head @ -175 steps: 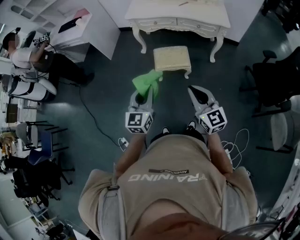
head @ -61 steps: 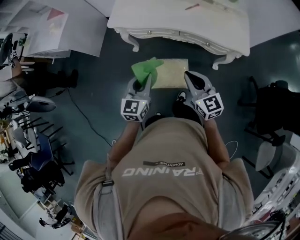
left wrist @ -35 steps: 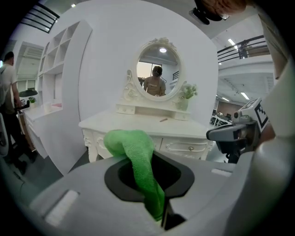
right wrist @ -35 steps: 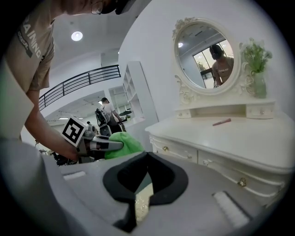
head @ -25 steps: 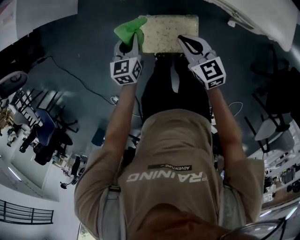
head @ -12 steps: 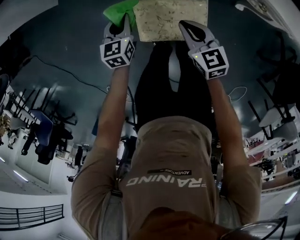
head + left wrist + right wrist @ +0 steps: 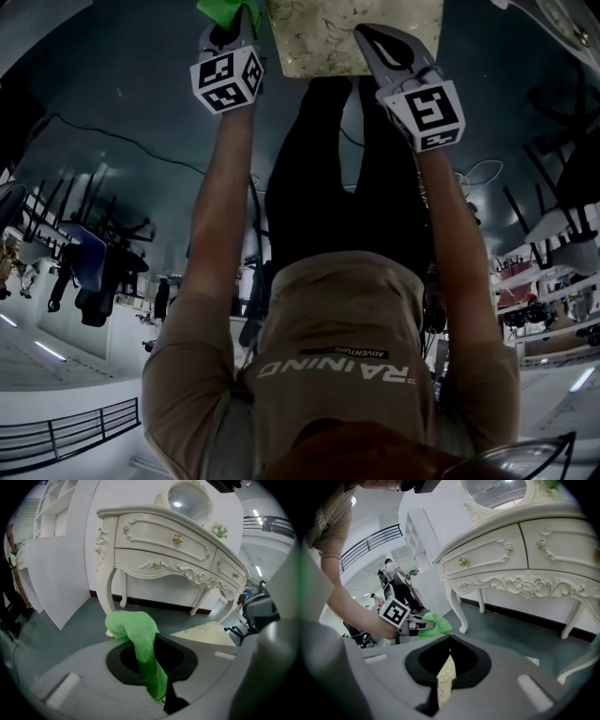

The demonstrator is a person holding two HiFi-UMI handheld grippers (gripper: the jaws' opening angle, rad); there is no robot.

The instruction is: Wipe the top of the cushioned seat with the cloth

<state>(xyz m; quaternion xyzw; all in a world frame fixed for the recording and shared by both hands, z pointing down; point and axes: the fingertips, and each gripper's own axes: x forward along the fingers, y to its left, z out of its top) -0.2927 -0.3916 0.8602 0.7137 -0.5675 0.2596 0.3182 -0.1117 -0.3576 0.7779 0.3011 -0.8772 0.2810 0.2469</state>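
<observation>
At the top of the head view, the cushioned seat [image 7: 352, 37] stands on the dark floor [image 7: 131, 94]. The left gripper [image 7: 236, 21] hovers just beside its left edge, with the green cloth [image 7: 223, 7] bunched at its tip. The right gripper [image 7: 367, 36] lies over the seat's near right corner. In the left gripper view, the jaws are clamped on the cloth, which folds over them and hangs down. The seat lies to the right, in front of a white dressing table [image 7: 159, 550]. In the right gripper view, the jaws are pressed together and hold nothing. The seat's patterned fabric shows through the thin slit between them.
</observation>
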